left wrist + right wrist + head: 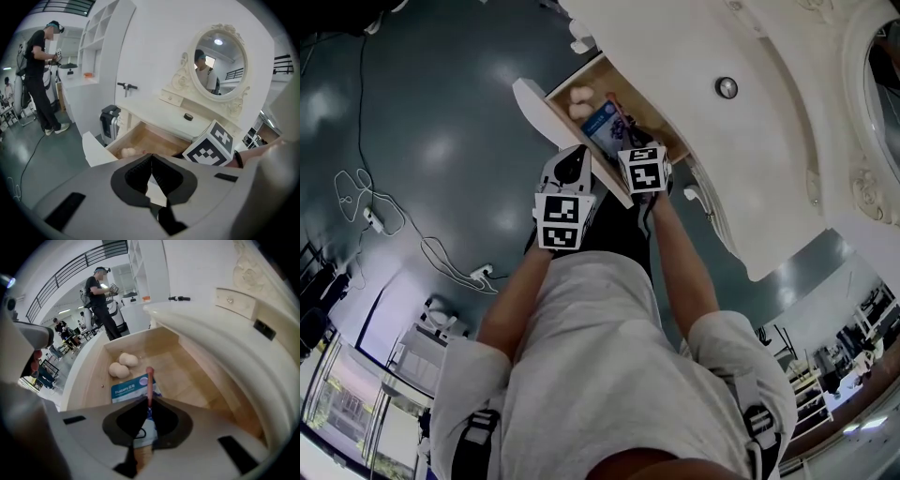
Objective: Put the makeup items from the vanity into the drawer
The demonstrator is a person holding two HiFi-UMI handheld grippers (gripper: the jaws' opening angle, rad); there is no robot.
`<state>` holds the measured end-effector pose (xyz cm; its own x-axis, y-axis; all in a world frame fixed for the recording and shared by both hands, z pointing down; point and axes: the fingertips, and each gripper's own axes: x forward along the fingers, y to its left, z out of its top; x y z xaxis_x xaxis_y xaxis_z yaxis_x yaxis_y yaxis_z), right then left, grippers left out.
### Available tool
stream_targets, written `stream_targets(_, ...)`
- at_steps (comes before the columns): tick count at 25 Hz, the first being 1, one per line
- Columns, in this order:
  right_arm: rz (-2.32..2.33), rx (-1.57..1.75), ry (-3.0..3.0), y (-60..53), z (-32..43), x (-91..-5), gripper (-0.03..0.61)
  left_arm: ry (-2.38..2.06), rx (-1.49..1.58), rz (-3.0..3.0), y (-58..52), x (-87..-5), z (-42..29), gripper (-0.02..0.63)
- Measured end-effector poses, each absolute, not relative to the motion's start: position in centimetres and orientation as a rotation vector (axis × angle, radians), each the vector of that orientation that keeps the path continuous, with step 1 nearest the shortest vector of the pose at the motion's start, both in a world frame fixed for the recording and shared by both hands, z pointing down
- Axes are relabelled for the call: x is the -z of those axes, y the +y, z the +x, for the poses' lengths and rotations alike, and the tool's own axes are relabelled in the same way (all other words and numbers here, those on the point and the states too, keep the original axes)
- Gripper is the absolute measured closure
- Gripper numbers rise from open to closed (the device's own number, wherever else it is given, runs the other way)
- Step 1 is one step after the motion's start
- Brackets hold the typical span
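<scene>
A slim pink makeup stick (149,380) is pinched in the nearly closed right hand-held gripper (149,401), above the blue sachet (125,389) in the open drawer (192,380). It is best lowered to the bare wood along the drawer's vanity-side edge before the jaws are opened. The left hand-held gripper (151,161) is closed on nothing.

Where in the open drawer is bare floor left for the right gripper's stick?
Bare wood runs between the blue packet and the drawer wall under the vanity. The other side is crowded: two beige puffs beyond the packet.
</scene>
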<state>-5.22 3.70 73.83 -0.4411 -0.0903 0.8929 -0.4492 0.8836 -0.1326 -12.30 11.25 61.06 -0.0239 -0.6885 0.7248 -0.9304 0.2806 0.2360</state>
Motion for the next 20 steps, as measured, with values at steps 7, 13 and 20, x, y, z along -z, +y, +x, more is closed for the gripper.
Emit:
stream_targets(7, 0.404, -0.443, -1.972, 3.9, -5.0, -74.8, 0.541, -1.750, -0.418, 1.527, 11.1, -60.7, -12.4, 0.607)
stream_targets(13, 0.418, -0.453, -1.961, 4.4, -5.1, -74.6, 0.459, -1.713, -0.421, 1.578, 11.1, -60.4, -12.1, 0.607)
stream_targets(20, 0.539, -0.416, -1.992, 3.6, -4.1, -70.3, 0.470, -1.671, -0.369, 1.684, 9.2, -58.0, -11.7, 0.607)
